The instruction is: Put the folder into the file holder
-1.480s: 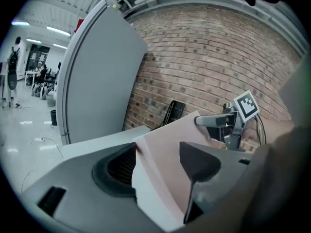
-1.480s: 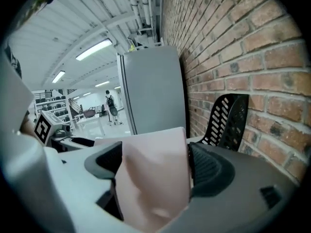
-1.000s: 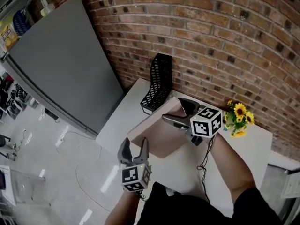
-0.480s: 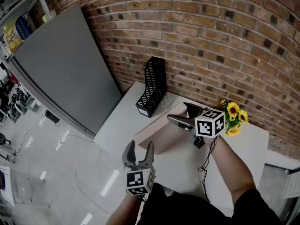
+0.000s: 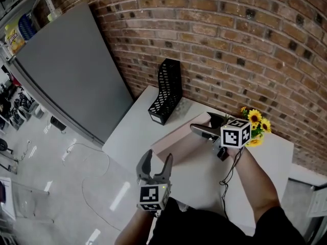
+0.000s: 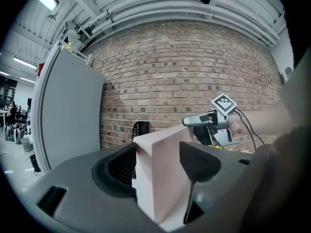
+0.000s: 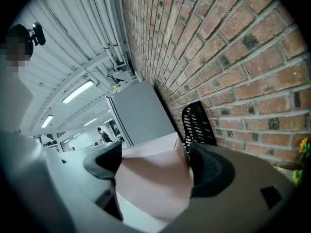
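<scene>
Against the rough red brick wall (image 5: 230, 45) stands a smooth white counter (image 5: 134, 124). At its far left corner, at about 11 o'clock from the middle, stands a black file holder (image 5: 167, 91) made of mesh full of little holes. The folder (image 5: 181, 143) is flat, pink and plain. It slants over the middle of the counter and is not in the holder. The right gripper (image 5: 202, 123) pinches the folder's edge at 2 o'clock, jaws tight on it. The left gripper (image 5: 157, 160) hangs at 6 o'clock, off the counter's near edge, its jaws spread wide with nothing in them. Yellow sunflowers (image 5: 254, 121) sit at 3 o'clock.
</scene>
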